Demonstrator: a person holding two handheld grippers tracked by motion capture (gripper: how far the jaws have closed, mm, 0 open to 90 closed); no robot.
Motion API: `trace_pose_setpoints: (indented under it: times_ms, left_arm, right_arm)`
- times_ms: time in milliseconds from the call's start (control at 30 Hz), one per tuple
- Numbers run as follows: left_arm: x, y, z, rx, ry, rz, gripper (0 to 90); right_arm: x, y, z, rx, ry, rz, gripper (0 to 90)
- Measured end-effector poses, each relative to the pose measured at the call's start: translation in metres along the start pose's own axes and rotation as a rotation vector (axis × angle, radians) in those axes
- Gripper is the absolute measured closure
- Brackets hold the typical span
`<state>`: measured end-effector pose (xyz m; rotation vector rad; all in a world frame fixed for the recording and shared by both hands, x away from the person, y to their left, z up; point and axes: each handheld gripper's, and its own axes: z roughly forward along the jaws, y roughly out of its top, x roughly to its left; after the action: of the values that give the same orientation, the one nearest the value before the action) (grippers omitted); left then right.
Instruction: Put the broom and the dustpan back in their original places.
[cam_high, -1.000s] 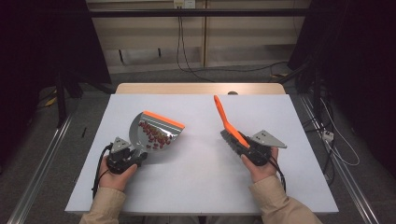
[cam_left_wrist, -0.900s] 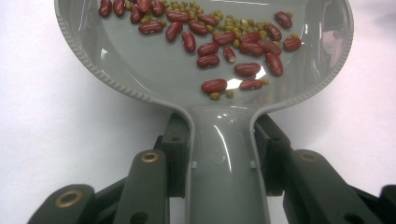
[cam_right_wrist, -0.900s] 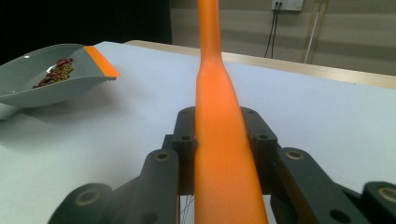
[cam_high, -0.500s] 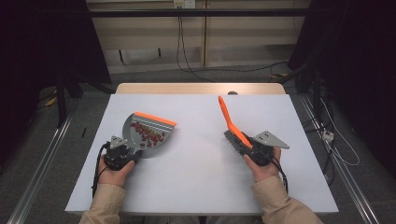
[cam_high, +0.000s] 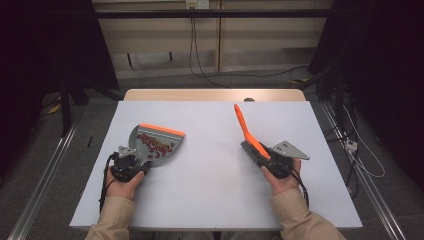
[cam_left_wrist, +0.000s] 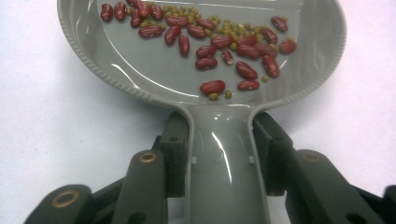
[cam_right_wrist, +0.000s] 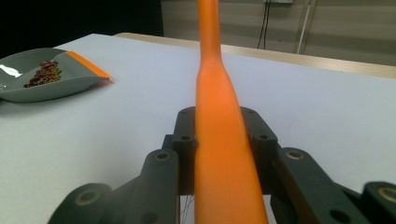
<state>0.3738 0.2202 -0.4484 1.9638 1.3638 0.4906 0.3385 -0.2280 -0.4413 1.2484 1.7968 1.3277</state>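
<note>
Left gripper (cam_high: 131, 162) fingers just opening, dustpan (cam_high: 156, 142) handle between; beans (cam_left_wrist: 224, 39) inside. Right gripper (cam_high: 267, 157) fingers clamp orange brush (cam_high: 247, 132), pointing 11 o'clock above counter (cam_high: 210, 165).

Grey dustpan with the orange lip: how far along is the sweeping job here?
Done: red and green beans lie inside the grey dustpan with the orange lip; I see none loose on the white table. In hand: left gripper at its handle, right gripper clamping the orange-handled brush. Left: emptying the pan, probably.

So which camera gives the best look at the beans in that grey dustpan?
The left gripper view: the beans lie close up, red ones and small green ones distinct. The high view shows a reddish patch; the right gripper view a small far-off heap.
</note>
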Motion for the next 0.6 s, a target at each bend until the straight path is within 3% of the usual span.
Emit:
trace_pose_setpoints:
  times_ms: [300,600]
  left_arm:
    - [-0.008,-0.002,-0.005,-0.005,-0.060,-0.006,50.0]
    - [-0.016,-0.003,-0.006,-0.004,-0.094,0.024,44.0]
  right_arm:
    - [0.000,-0.004,0.007,0.026,-0.003,0.004,70.9]
    - [-0.004,-0.006,0.012,0.046,0.001,0.022,70.8]
